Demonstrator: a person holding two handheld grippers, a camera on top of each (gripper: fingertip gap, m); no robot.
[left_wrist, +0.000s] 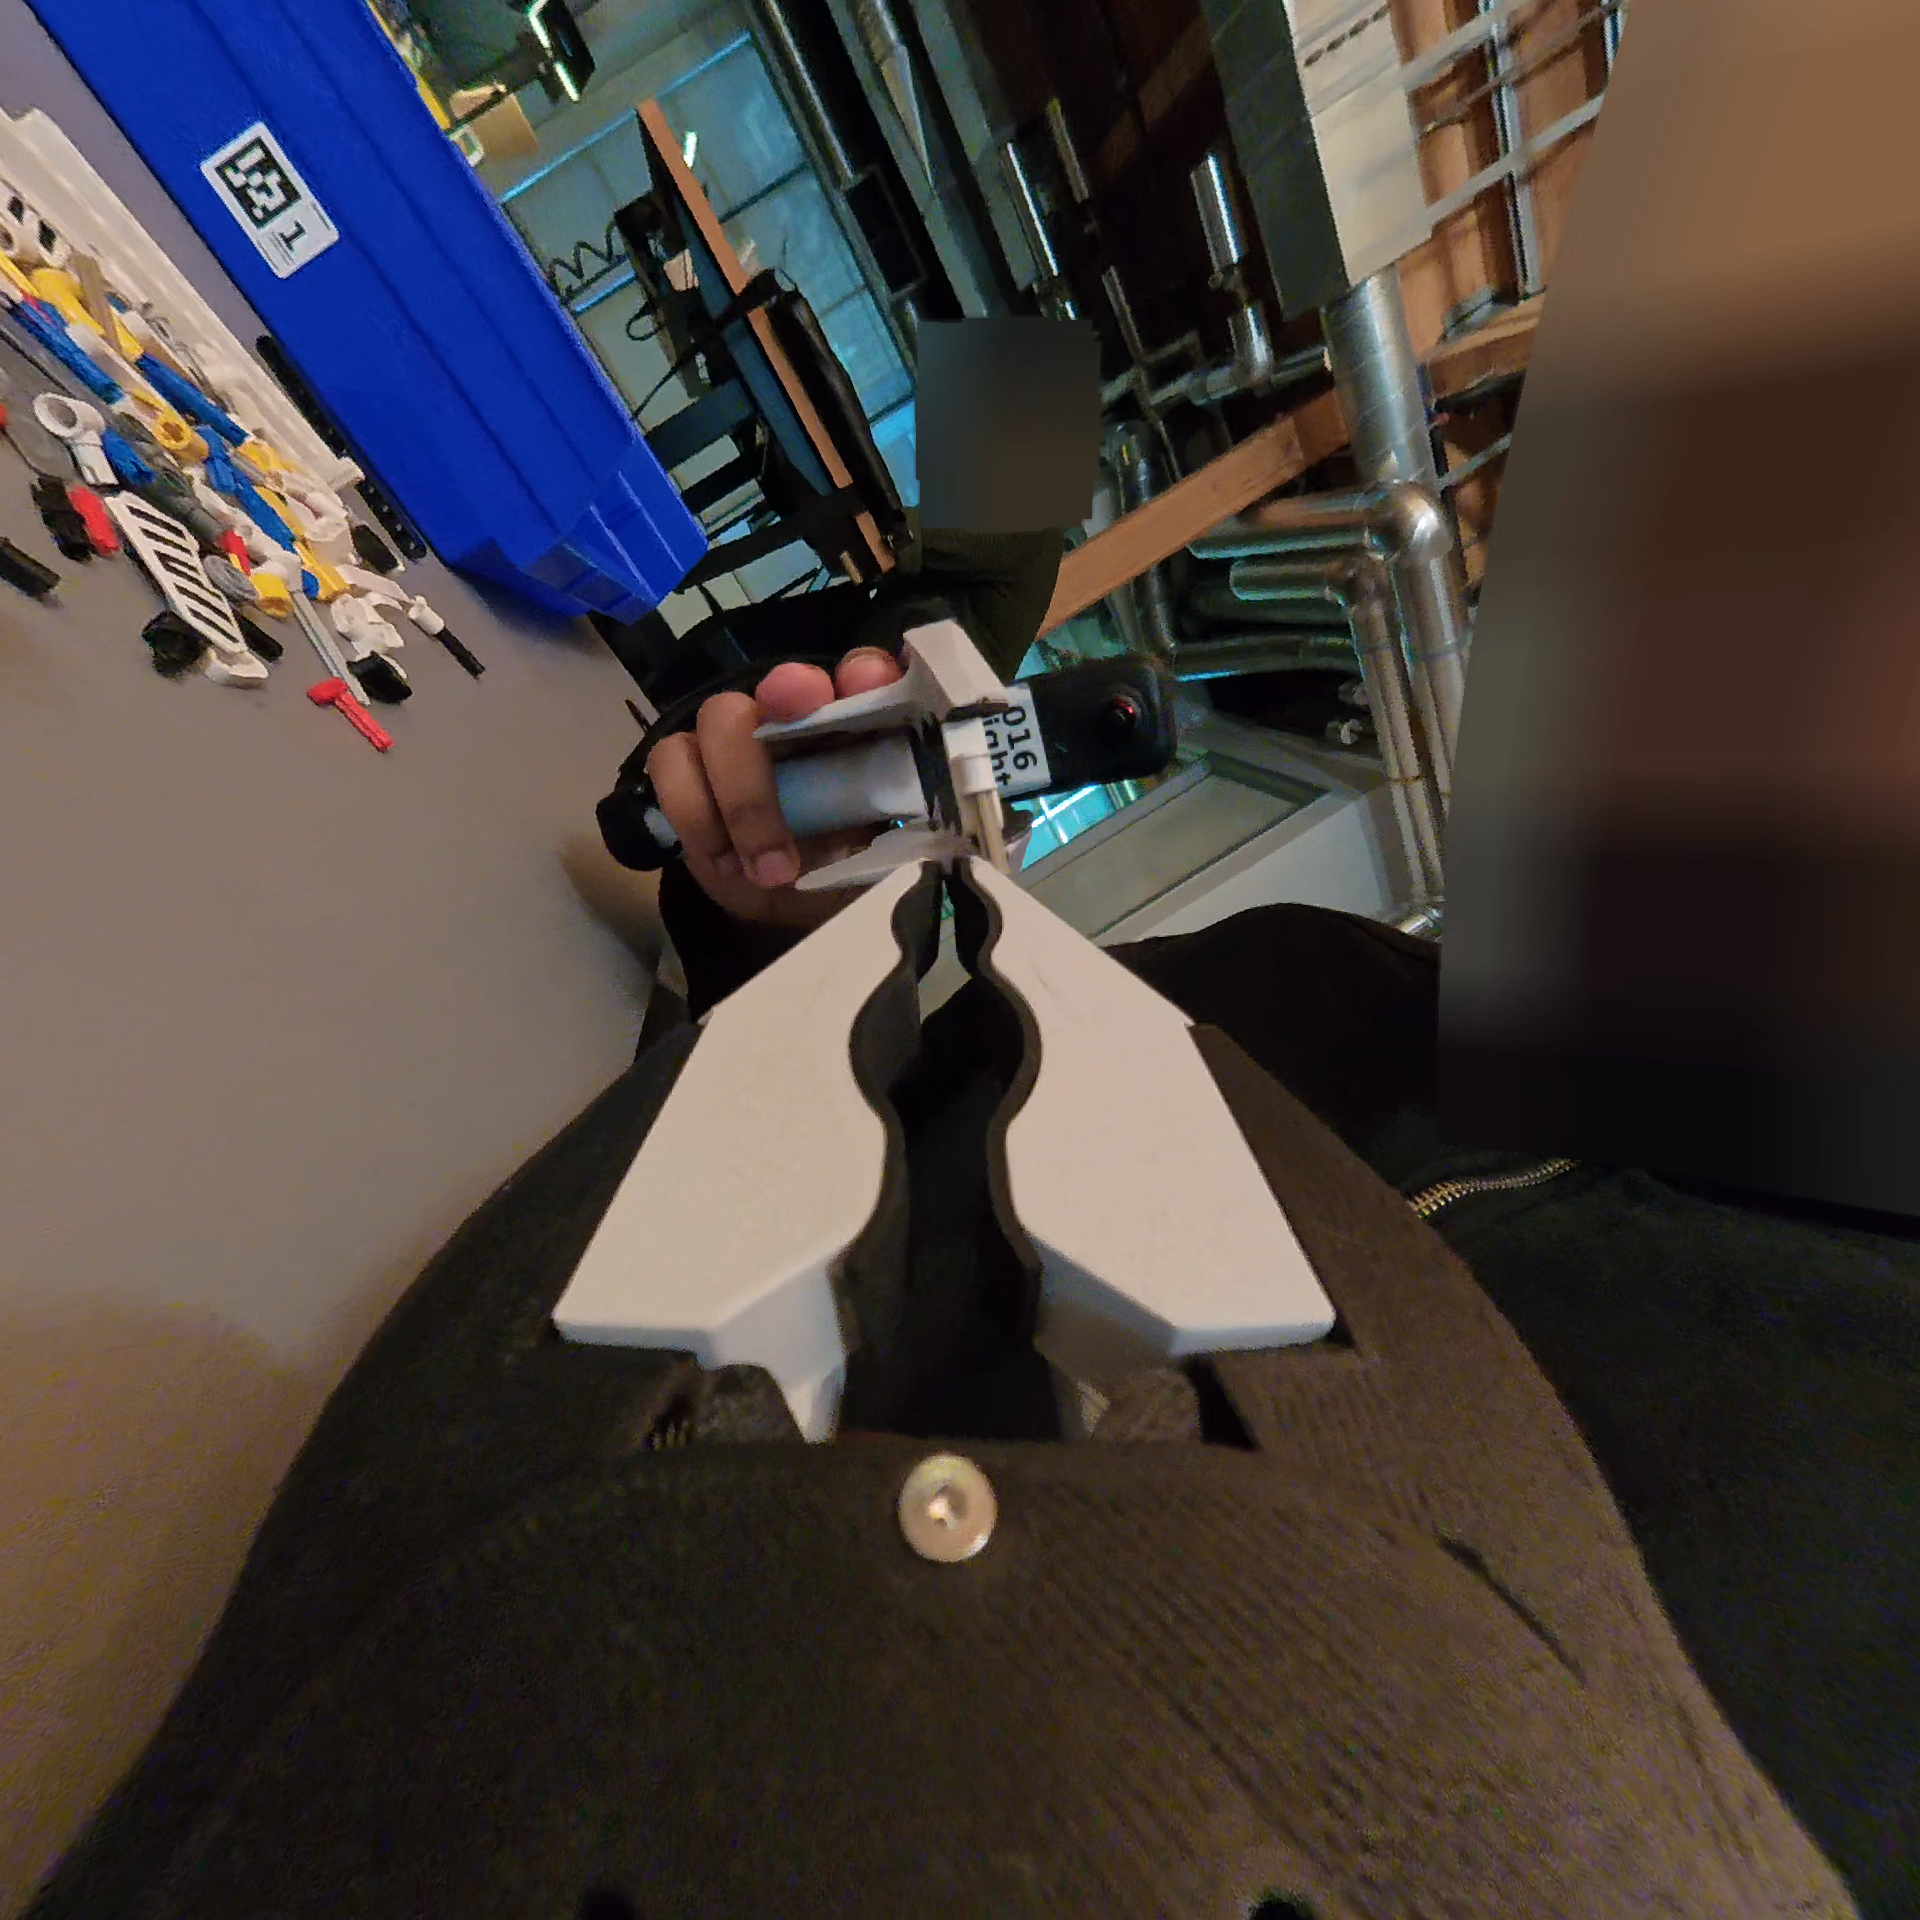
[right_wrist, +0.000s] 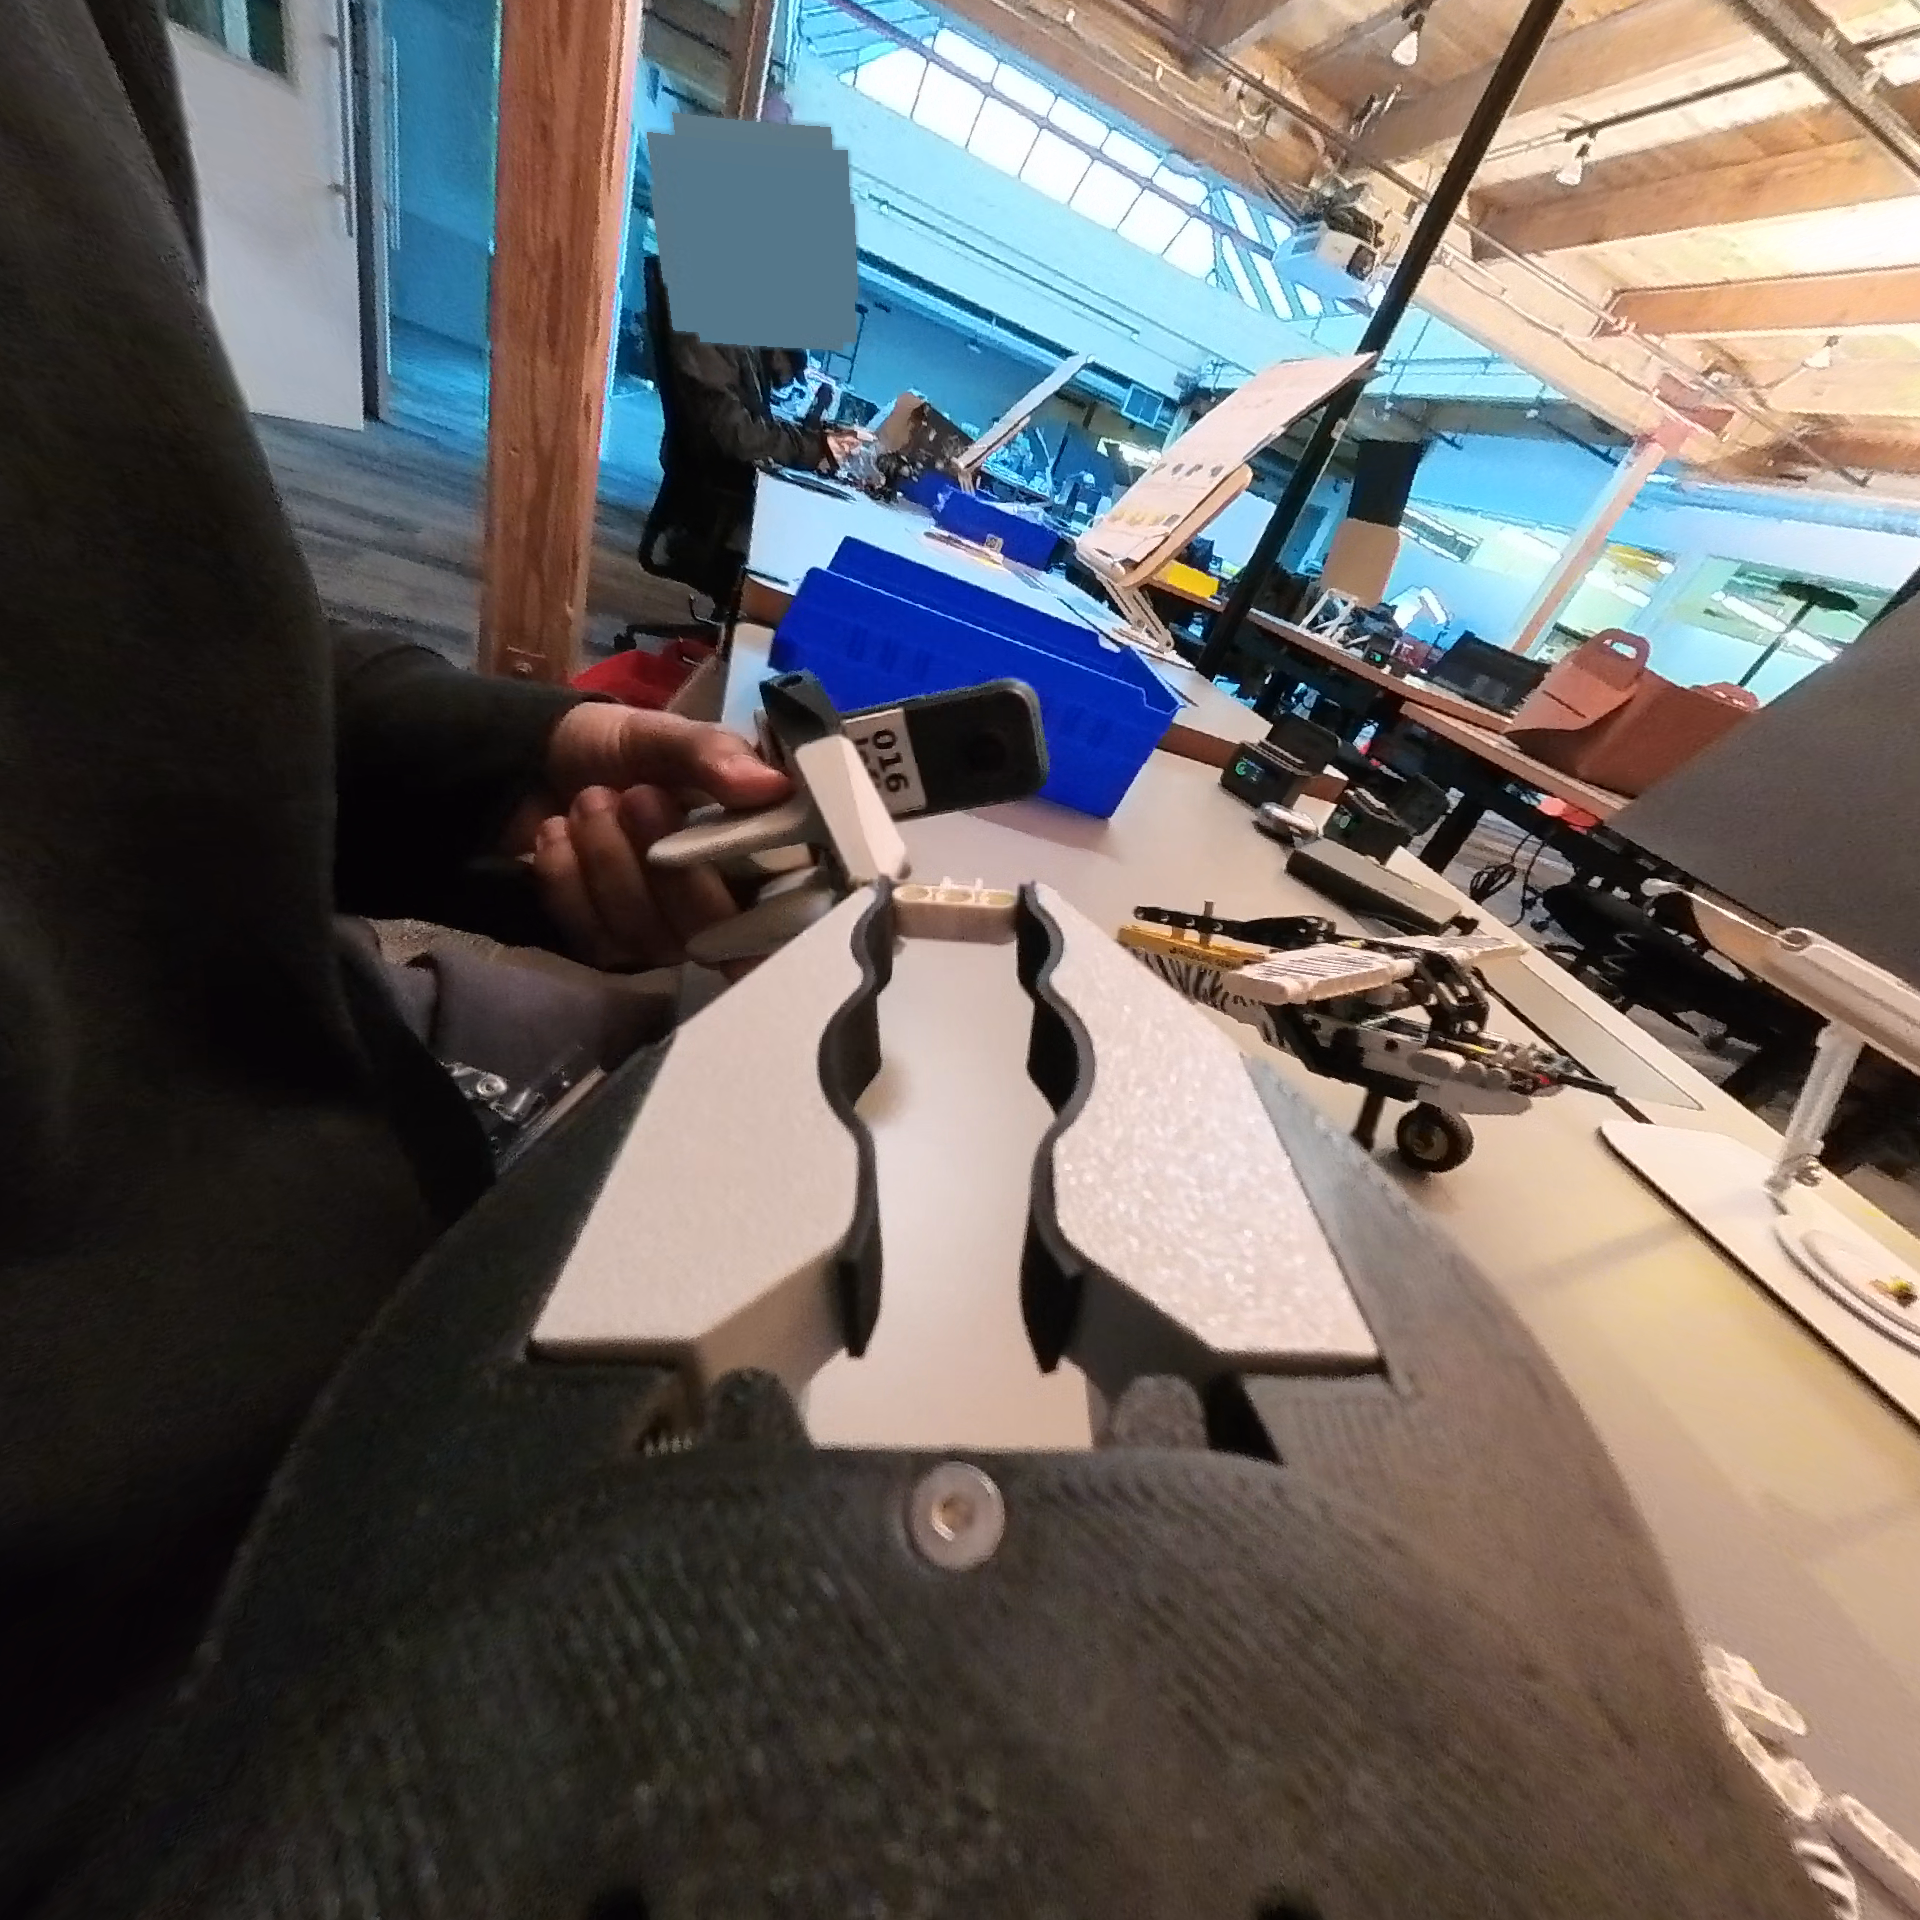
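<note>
My right gripper (right_wrist: 953, 914) is shut on a short white three-hole beam (right_wrist: 953, 906), with a pad pressed on each end. The beam also shows in the left wrist view (left_wrist: 985, 800), between the right gripper's fingers (left_wrist: 862, 712), which a hand (left_wrist: 727, 790) holds. My left gripper (left_wrist: 949, 878) has its fingertips together just in front of that beam's lower end. I see nothing clearly between its pads. In the right wrist view the left gripper (right_wrist: 878, 857) sits at the beam's left end. Both are held in the air above the grey table (left_wrist: 260, 935).
A blue bin (left_wrist: 416, 312) stands on the table and also shows in the right wrist view (right_wrist: 966, 675). A pile of small coloured building pieces (left_wrist: 187, 499) lies beside it. A half-built model plane (right_wrist: 1403, 997) and a white stand base (right_wrist: 1766, 1195) sit to the right. Left and right tips are no more than a few centimetres apart.
</note>
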